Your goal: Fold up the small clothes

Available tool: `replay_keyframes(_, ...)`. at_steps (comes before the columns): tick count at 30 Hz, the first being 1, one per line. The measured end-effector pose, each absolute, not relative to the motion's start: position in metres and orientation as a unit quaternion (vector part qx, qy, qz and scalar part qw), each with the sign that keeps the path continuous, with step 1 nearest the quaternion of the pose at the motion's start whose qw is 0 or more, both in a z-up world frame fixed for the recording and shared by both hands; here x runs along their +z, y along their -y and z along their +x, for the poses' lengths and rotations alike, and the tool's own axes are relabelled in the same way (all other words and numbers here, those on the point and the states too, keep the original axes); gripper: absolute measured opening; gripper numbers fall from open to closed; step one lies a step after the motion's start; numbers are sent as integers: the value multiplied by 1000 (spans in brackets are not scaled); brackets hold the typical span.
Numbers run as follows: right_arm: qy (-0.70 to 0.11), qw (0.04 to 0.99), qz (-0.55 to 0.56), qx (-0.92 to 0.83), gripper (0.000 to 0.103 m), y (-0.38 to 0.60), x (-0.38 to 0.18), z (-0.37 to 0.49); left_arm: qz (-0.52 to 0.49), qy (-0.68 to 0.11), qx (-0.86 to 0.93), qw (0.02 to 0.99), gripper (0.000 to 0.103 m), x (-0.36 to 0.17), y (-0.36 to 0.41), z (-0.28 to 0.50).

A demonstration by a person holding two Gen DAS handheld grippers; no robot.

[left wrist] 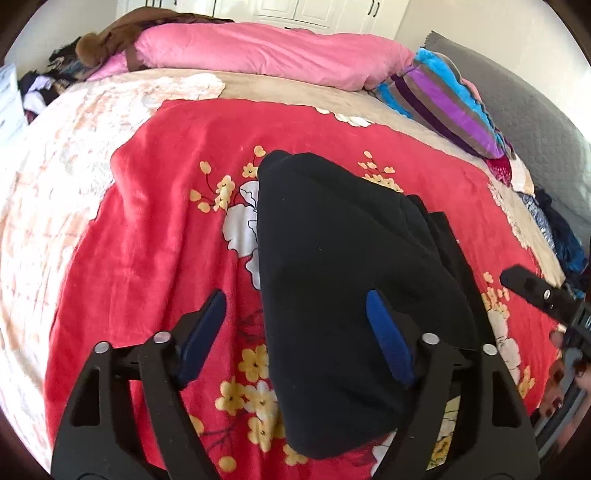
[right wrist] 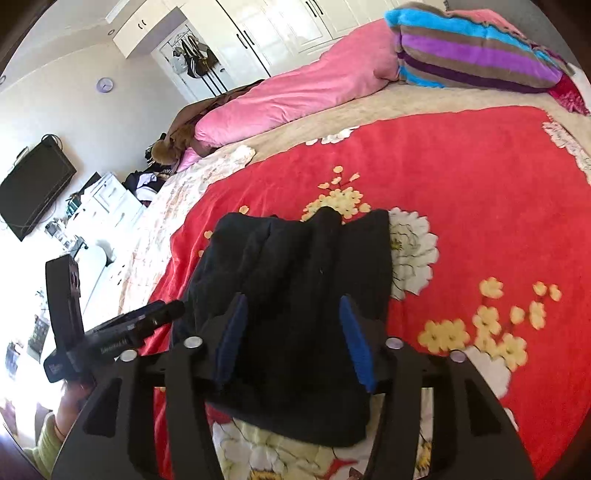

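Observation:
A black garment lies folded in a long bundle on the red floral blanket. It also shows in the right wrist view. My left gripper is open above its near left edge, with one blue pad over the cloth and the other over the blanket. My right gripper is open above the garment's near end, with nothing between its blue pads. The right gripper's body shows at the right edge of the left wrist view. The left gripper's body shows at the left of the right wrist view.
A pink duvet and a striped pillow lie at the far side of the bed. Dark clothes are heaped at the right edge by the grey headboard. A wardrobe, a TV and white drawers stand beyond the bed.

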State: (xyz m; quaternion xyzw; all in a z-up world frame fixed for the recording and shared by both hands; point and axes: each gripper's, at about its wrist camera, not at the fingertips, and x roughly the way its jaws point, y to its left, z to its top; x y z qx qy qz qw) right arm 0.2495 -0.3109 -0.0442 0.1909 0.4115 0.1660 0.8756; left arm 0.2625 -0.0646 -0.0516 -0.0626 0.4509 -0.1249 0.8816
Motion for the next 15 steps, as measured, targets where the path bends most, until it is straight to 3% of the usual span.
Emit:
replay_keyframes(13,-470,837,215,180,74,297,-84,318,-54,-462,-131,875,78,-66,80,269)
replay_keyframes(14,-468,837,214,186,70,294,-84,318,-53,-462,-130,876,78,-66,80,269)
replay_keyframes(15,-466,836,214,198,55,292,-83,317,-51,-461,-129,876,78,-65,80,269)
